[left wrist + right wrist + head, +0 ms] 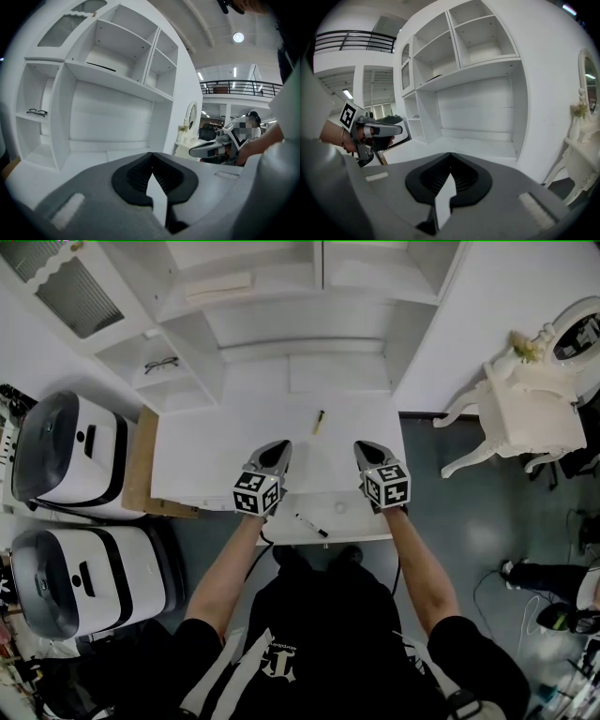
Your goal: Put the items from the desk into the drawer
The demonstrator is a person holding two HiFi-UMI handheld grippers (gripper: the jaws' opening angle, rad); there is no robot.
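A white desk (pixel 206 460) with a shelf hutch stands below me. On its top, toward the back, lies a thin yellow-and-dark pen (pixel 319 422). A black marker (pixel 311 525) rests on the lower white panel (pixel 366 526) at the desk's front, next to a small white object (pixel 339 507); I cannot tell whether that panel is the drawer. My left gripper (pixel 279 448) (pixel 151 157) hovers over the desk's front middle, shut and empty. To its right, my right gripper (pixel 364 448) (pixel 450 157) is level with it, also shut and empty.
Dark-framed glasses (pixel 161 363) (pixel 36 112) lie on a left hutch shelf. Two white-and-black machines (pixel 70 451) (pixel 80 577) stand left of the desk beside a wooden board (pixel 141 460). A white ornate chair (pixel 525 409) is at the right.
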